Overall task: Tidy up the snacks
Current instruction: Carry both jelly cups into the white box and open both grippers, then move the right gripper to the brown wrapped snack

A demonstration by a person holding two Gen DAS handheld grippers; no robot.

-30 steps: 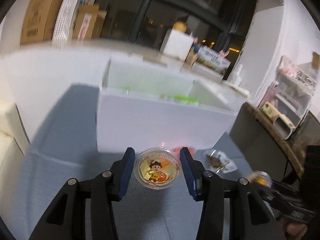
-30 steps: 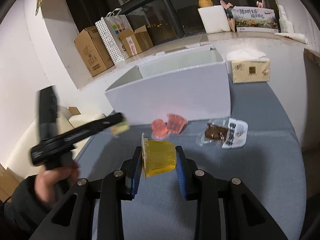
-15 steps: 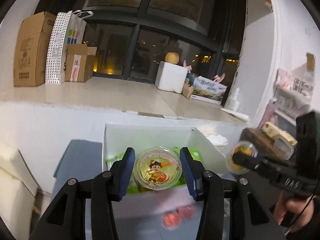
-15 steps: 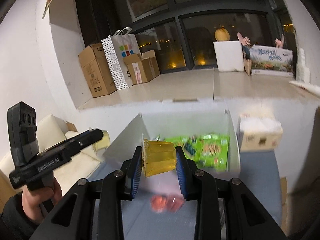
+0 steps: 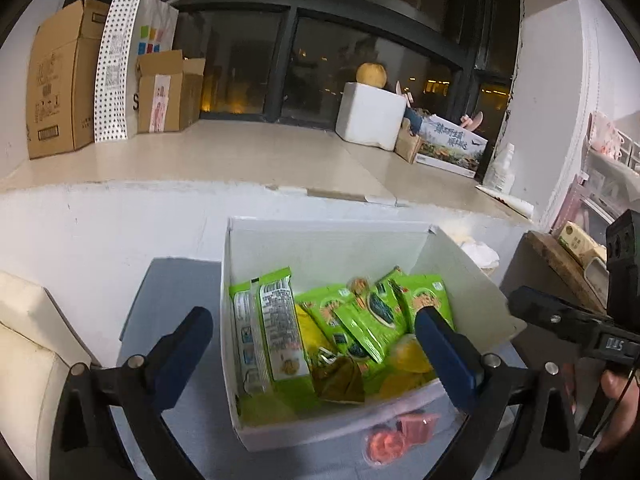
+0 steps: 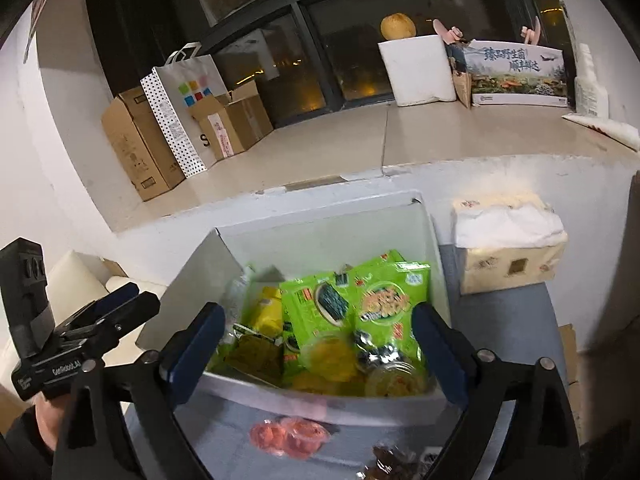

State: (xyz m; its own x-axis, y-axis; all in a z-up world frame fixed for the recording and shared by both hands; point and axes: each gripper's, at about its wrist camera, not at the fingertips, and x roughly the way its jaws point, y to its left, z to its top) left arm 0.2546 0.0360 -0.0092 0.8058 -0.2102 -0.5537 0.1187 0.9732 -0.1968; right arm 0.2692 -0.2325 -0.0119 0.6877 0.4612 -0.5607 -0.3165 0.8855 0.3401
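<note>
Both sets of fingers just sprang wide, nothing between them; cups now in box (image 5: 472, 280); pink jellies (image 6: 290, 436) on tabletop (image 6: 540, 312) just below right gripper (image 6: 316, 344), nearer than left gripper (image 5: 312, 340).

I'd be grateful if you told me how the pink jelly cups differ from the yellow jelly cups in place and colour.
The pink jelly cups lie on the grey table in front of the white box; the yellow jelly cups lie inside it among green packets. Pink ones are reddish, the others yellow. Neither is gripped.
</note>
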